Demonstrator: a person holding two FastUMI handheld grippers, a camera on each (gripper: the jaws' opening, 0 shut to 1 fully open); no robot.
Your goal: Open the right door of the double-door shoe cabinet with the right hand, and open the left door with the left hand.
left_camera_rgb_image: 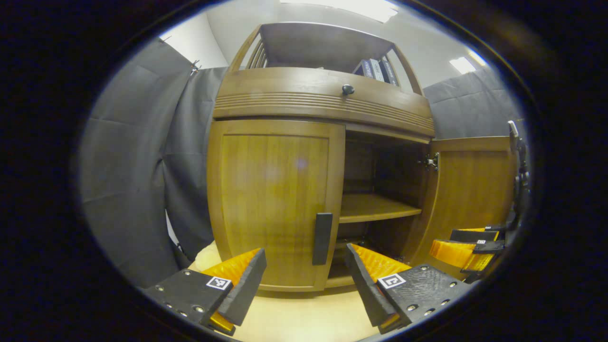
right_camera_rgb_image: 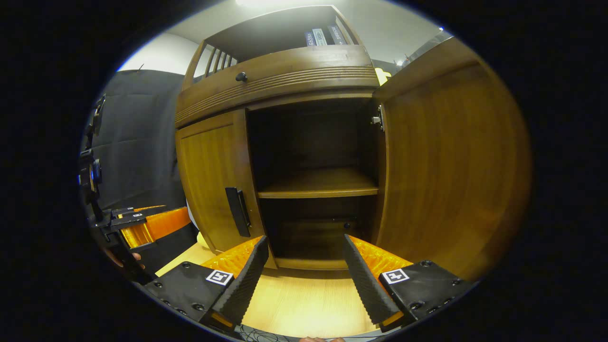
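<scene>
A brown wooden shoe cabinet [left_camera_rgb_image: 323, 99] stands ahead. Its left door [left_camera_rgb_image: 273, 199] is closed, with a dark vertical handle [left_camera_rgb_image: 322, 238] at its inner edge. My left gripper [left_camera_rgb_image: 306, 273] is open just in front of that handle, not touching it. The right door [left_camera_rgb_image: 475, 190] is swung wide open, baring a shelf [left_camera_rgb_image: 375, 208]. In the right gripper view the open right door [right_camera_rgb_image: 451, 161] is close on the right, the left door [right_camera_rgb_image: 213, 175] and its handle [right_camera_rgb_image: 237, 211] on the left. My right gripper [right_camera_rgb_image: 304, 259] is open, holding nothing, before the open compartment [right_camera_rgb_image: 316, 183].
A drawer with a round knob [left_camera_rgb_image: 347, 89] runs above the doors, and books [left_camera_rgb_image: 375, 69] stand on the top shelf. Grey cloth hangs on both sides. A light wooden floor [right_camera_rgb_image: 304, 299] lies below. The other gripper [left_camera_rgb_image: 468, 249] is at the right edge, and the left one [right_camera_rgb_image: 142, 225] at the left edge.
</scene>
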